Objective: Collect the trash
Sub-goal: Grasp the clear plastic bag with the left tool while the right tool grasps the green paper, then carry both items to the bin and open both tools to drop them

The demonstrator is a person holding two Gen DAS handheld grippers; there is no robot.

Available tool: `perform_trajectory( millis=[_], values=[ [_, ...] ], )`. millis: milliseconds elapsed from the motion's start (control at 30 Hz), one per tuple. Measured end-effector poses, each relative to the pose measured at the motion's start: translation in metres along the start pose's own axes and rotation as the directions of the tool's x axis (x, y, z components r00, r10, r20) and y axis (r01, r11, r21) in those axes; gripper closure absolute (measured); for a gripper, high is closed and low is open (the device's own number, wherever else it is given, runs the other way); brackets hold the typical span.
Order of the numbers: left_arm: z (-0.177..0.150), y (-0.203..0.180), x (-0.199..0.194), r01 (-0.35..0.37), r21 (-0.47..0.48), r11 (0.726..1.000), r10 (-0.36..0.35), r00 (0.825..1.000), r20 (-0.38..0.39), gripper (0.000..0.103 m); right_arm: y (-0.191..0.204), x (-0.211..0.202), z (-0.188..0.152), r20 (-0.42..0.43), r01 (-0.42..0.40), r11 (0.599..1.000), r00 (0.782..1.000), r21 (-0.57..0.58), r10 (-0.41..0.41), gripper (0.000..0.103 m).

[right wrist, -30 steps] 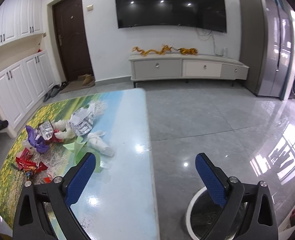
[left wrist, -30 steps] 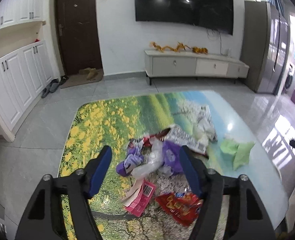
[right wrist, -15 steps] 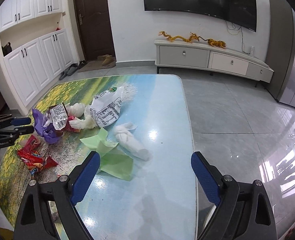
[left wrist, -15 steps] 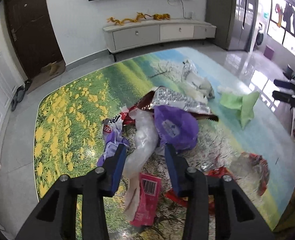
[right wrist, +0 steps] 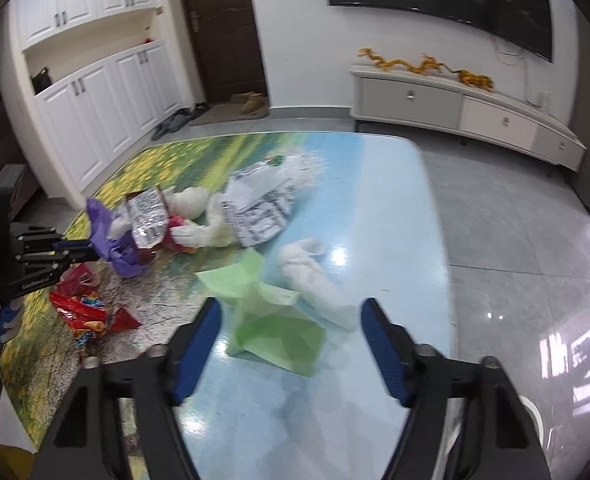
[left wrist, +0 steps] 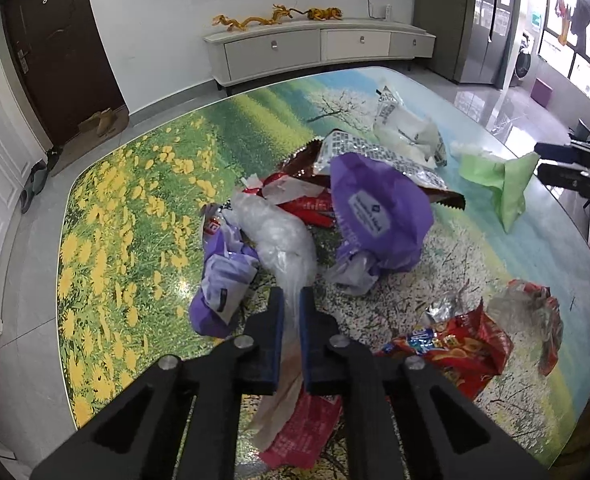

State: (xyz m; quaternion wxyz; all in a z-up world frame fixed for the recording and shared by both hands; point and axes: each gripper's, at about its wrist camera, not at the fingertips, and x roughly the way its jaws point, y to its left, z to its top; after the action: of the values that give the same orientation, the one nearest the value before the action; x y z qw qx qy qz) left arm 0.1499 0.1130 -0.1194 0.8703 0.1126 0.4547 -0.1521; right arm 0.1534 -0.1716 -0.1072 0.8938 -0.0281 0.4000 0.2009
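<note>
Your table (left wrist: 135, 184), with its printed meadow top, carries everything, and the heap of trash lies around its middle. Take the purple bag (left wrist: 375, 216) at the heart of that heap as your landmark.

Beyond the purple bag, toward the far edge, lie a silver printed wrapper (left wrist: 375, 152) and a white bag (left wrist: 407, 128). To its right, well apart and near the table's right edge, sits the green paper (left wrist: 503, 180); beside that, in the right wrist view, lies a white wad of tissue (right wrist: 315, 276). On the near side of the purple bag sits a red snack bag (left wrist: 455, 348), with a pink-red packet (left wrist: 307, 428) under your left tool.

Just left of the purple bag lies the clear plastic bag (left wrist: 279, 240), its long axis running from the heap straight back toward you. Your left claw (left wrist: 289, 320) is clamped on its thin near tail, fingers nearly together with the film pinched between them. Judging from that, a pull back along the bag's length should free it; it touches the red wrappers at its far end and may drag them.

Your right claw (right wrist: 291, 344) stands wide apart and holds nothing, with the green paper directly ahead between its fingers and the tissue just right of that. That hand is much the nearer to both.
</note>
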Motion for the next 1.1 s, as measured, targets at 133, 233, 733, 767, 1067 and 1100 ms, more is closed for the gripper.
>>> perform_trajectory(
  millis=[133,233,733,767,1067,1100],
  values=[
    [-0.001,0.003,-0.008,0.0,-0.029,1.0,0.001,1.0,0.017,0.098,0.006,0.009,0.004,-0.007,-0.029,0.999,1.0,-0.03,0.029,0.05],
    [-0.002,0.004,-0.016,0.001,-0.055,0.999,0.001,0.999,0.037,0.099,0.008,0.019,0.004,-0.043,-0.055,0.998,0.998,-0.044,0.053,0.075],
    [0.0,0.004,-0.088,-0.005,-0.151,0.988,0.034,0.981,0.192,0.1,0.024,-0.036,-0.004,0.039,-0.159,0.986,0.986,-0.043,0.161,0.086],
    [0.0,0.003,-0.094,-0.006,-0.148,0.989,0.036,0.979,0.201,0.1,0.025,-0.042,-0.003,0.053,-0.163,0.986,0.985,-0.043,0.165,0.086],
    [0.008,-0.029,-0.134,-0.017,-0.101,0.995,0.044,0.961,0.272,0.1,0.018,-0.091,-0.004,0.168,-0.15,0.988,0.974,-0.028,0.153,0.086],
    [0.01,-0.033,-0.137,-0.017,-0.094,0.995,0.043,0.96,0.278,0.1,0.014,-0.097,-0.006,0.182,-0.143,0.989,0.973,-0.019,0.144,0.086]
  ],
)
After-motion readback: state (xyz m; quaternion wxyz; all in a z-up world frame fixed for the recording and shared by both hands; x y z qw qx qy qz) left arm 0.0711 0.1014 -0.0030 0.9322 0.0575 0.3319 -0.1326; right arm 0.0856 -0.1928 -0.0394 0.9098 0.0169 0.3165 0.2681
